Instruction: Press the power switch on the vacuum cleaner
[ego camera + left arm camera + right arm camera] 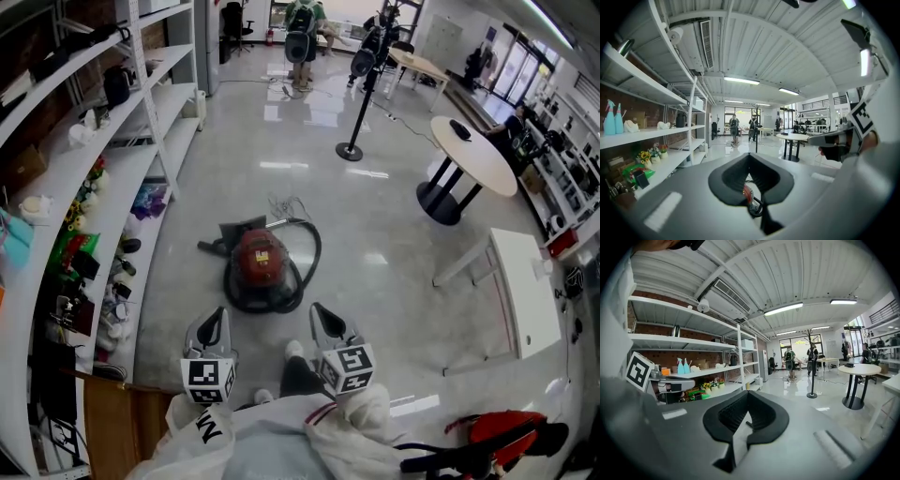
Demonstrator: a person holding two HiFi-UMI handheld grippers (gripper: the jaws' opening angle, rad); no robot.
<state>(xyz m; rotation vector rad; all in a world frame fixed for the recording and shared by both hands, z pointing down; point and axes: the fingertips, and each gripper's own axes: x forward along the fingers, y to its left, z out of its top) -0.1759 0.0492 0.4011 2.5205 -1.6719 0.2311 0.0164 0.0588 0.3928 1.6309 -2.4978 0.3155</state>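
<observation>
Left tongs closed, empty | right tongs closed, empty | vacuum on floor ahead, untouched

Counted are: 1 vacuum cleaner | 2 tongs: left tongs, right tongs | 1 round surface | 1 rectangular surface | 2 spray bottles | 1 floor stand

Head view steeply down, gripper views level

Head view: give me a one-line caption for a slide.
Red vacuum cleaner sits on the glossy floor, untouched, with the left tongs and right tongs shut and short of it.
</observation>
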